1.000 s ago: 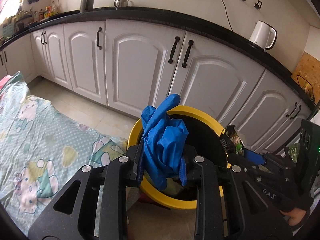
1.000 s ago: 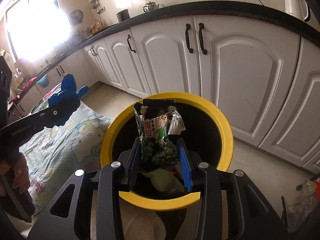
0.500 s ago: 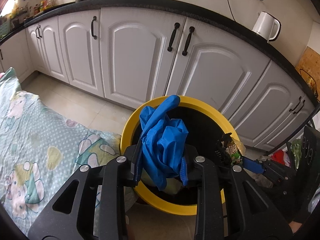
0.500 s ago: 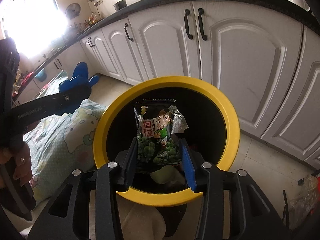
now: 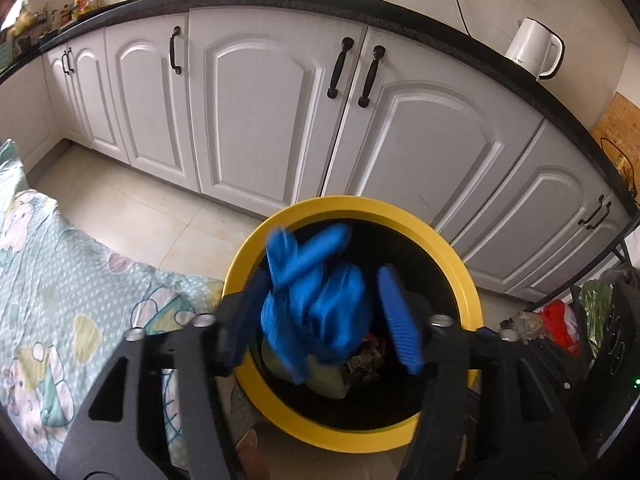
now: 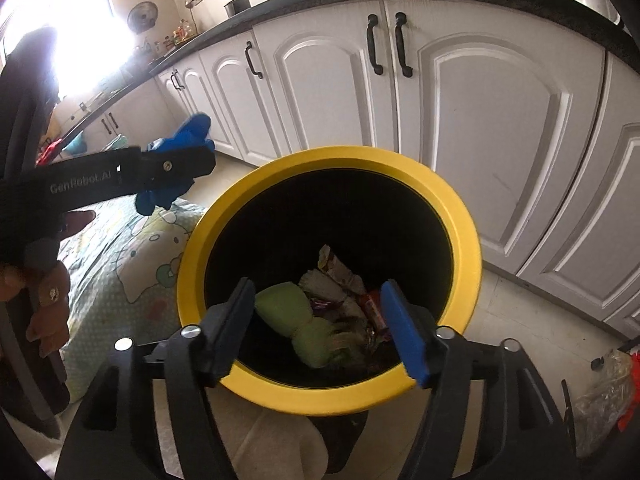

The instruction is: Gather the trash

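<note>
Trash: one blurred blue glove [image 5: 316,304], apparently loose between parted left jaws; right jaws parted, empty.

The blue glove [image 5: 316,300] is smeared by motion blur between the left gripper's fingers [image 5: 400,320], so contact cannot be told, and it hides part of the trash in the yellow-rimmed bin [image 5: 460,268].

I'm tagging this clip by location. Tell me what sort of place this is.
A home kitchen, most likely. White cabinet doors run under a dark countertop that carries a white electric kettle, and a yellow-rimmed trash bin stands on the tiled floor.
</note>
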Demonstrator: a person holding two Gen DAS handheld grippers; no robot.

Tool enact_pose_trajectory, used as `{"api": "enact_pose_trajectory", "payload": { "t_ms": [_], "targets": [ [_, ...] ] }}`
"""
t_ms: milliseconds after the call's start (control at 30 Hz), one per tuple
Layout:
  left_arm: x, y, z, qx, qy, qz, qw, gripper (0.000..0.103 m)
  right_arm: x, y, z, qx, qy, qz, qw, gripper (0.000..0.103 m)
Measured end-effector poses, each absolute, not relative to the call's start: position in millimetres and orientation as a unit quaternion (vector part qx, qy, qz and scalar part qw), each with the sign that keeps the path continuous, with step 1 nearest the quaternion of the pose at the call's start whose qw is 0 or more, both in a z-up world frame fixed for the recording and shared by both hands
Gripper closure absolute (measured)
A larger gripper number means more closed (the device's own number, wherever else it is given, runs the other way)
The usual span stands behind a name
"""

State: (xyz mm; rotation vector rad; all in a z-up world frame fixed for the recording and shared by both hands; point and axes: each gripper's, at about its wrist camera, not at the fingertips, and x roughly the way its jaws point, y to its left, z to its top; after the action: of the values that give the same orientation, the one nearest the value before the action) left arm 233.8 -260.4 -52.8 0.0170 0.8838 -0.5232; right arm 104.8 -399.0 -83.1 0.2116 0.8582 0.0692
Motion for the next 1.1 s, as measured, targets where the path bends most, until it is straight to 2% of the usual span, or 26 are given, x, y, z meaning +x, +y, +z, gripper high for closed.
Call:
{"api": "enact_pose_trajectory", "payload": {
  "t_ms": [67, 100, 300, 467, 600, 1100],
  "targets": [
    [235.0, -259.4, -51.6, 0.007, 0.424, -0.249, 0.871, 0.046, 102.3, -402.5, -81.5, 0.107, 0.413, 0.026, 0.904, 0.033],
    [235.2, -258.2, -50.7, 0.006, 0.424, -0.247, 0.871, 0.037, 100.7, -405.5, -80.5, 0.112, 0.41, 0.022, 0.905, 0.031],
    [233.7, -242.3, -44.4, -0.006, 0.423, -0.231, 0.876, 0.011, 88.1, -417.1, -71.7, 0.123, 0.395, 0.001, 0.91, 0.02],
    [224.5, -221.8, -32.5, -0.017, 0.411, -0.214, 0.886, 0.011, 78.8, -418.7, -64.3, 0.127, 0.385, -0.011, 0.914, 0.011],
    [215.9, -204.8, -24.4, -0.017, 0.402, -0.201, 0.893, 0.011, 75.4, -410.8, -56.4, 0.117, 0.379, -0.01, 0.918, 0.007],
    [153.1, -128.4, -5.0, -0.023, 0.366, -0.155, 0.917, 0.011, 54.4, -349.5, -30.4, 0.094, 0.382, 0.052, 0.918, 0.006]
  ]
}}
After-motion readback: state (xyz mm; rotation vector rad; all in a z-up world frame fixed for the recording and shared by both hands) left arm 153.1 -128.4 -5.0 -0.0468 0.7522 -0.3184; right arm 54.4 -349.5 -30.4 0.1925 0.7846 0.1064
